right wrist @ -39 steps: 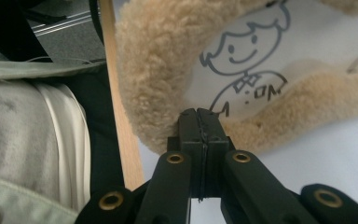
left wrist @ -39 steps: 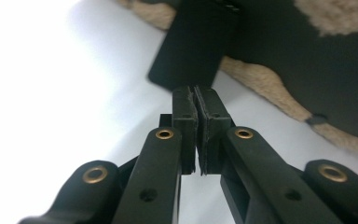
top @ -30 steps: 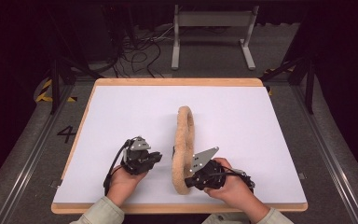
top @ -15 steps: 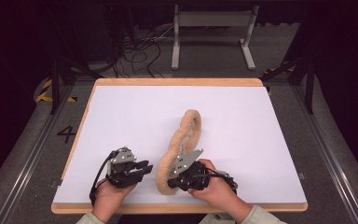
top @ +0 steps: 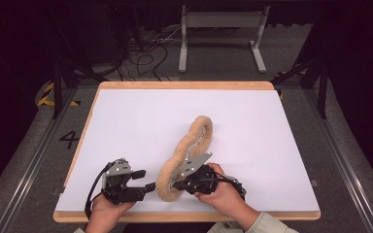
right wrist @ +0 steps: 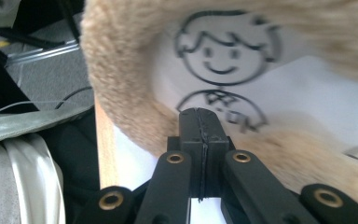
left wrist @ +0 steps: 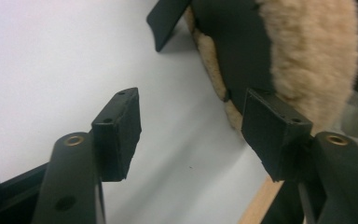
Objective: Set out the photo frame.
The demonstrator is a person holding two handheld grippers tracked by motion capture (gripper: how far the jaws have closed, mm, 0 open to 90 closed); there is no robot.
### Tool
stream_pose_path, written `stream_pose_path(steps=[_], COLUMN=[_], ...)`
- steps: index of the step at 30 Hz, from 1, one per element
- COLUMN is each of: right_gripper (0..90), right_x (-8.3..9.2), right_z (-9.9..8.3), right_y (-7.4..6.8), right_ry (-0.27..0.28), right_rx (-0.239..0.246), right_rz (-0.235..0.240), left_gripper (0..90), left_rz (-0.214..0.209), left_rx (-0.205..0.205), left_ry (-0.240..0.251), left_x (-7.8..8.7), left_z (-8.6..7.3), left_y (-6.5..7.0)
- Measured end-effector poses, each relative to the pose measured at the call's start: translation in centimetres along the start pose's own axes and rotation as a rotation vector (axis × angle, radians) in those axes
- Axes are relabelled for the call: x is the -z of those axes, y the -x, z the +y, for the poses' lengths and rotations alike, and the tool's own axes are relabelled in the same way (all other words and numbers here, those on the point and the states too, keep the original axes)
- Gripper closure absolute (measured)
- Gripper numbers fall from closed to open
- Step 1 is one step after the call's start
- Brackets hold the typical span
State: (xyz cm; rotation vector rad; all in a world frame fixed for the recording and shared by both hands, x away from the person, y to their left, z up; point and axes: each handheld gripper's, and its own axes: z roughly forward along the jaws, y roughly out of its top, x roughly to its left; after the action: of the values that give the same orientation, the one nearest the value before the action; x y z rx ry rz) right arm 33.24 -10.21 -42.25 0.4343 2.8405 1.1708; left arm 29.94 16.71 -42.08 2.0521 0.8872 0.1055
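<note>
Near edge of white-topped wooden table [top: 126, 116]: left claw [top: 145, 180] just beside the near end of the tan fleece-trimmed soft loop, likely a seat cover [top: 184, 155] — jaws have just been opening, now apart, nothing pressed between them, fleece beside one pad [left wrist: 275, 126]. Right claw [top: 177, 184] together, pinched on the loop's thin inner edge at the near end [right wrist: 200, 126]; printed cartoon figure on white lining [right wrist: 223, 51] beyond. Loop twisted, standing partly on edge, running from near-centre toward mid table. Judged light, floppy, non-fragile — fleece compressible, not slippery. Best taken by the rim at two well-apart spots to untwist.
</note>
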Motion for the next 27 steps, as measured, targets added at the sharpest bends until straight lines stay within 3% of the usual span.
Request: stream_pose_path(steps=[5,9,10,11,17,27], right_gripper=[90.0,90.0,90.0,90.0,90.0,90.0], right_x=[1.7,2.9,3.2,3.5,4.7,6.4], right_z=[-0.4,-0.7,-0.8,-0.9,-1.5,-2.5], right_y=[1.0,1.7,1.9,2.0,3.2,4.6], right_ry=[0.027,0.046,0.049,0.051,0.065,0.091], right_rx=[-0.029,-0.056,-0.057,-0.062,-0.095,-0.149], right_rz=[-0.041,-0.071,-0.085,-0.094,-0.141,-0.195], left_gripper=[31.2,26.1,24.8,23.9,20.2,26.7], left_rz=[-0.044,-0.064,-0.086,-0.088,-0.081,-0.072], left_rx=[0.020,0.008,0.002,-0.021,-0.035,-0.055], left_ry=[0.017,0.021,0.016,0.019,0.007,-0.022], left_x=[0.8,1.0,1.0,1.0,0.1,-2.1], left_z=[-0.1,-0.1,0.0,0.1,0.4,1.0], left_y=[0.3,0.7,1.1,1.3,2.1,3.1])
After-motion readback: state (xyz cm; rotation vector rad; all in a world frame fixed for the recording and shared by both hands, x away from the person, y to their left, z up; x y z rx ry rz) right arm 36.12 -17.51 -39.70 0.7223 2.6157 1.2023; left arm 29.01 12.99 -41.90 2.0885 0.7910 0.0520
